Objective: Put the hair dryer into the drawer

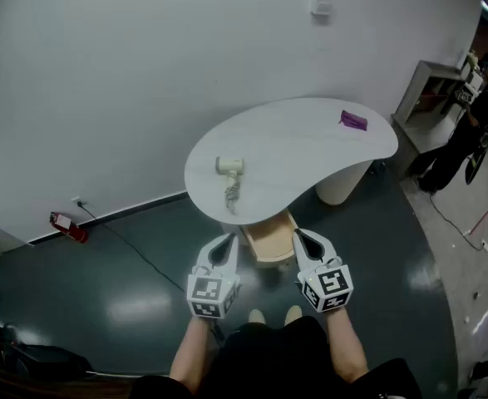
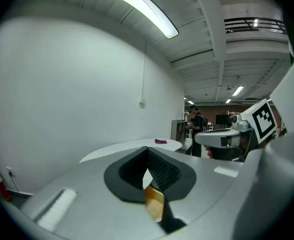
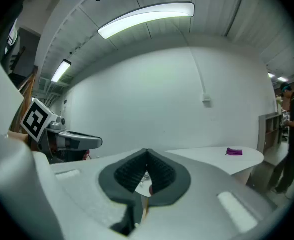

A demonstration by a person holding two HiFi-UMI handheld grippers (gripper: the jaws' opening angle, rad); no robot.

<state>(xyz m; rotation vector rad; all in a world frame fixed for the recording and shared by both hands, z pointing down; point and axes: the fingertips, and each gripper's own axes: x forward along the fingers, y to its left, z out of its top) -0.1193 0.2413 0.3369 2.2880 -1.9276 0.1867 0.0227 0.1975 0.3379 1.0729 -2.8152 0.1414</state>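
I have both claws closed on nothing: the left gripper (image 1: pixel 226 241) and the right gripper (image 1: pixel 300 236) hang side by side just short of the table (image 1: pixel 310 148) edge, flanking the open drawer (image 1: pixel 270 239). The hair dryer (image 1: pixel 231 166) lies on the tabletop at 12 o'clock from the left claw and 11 o'clock from the right, so the left is nearer. Its barrel seems to run 9 to 3, with the cord (image 1: pixel 231 194) trailing toward 6. I can read no brand or label, only the square markers.
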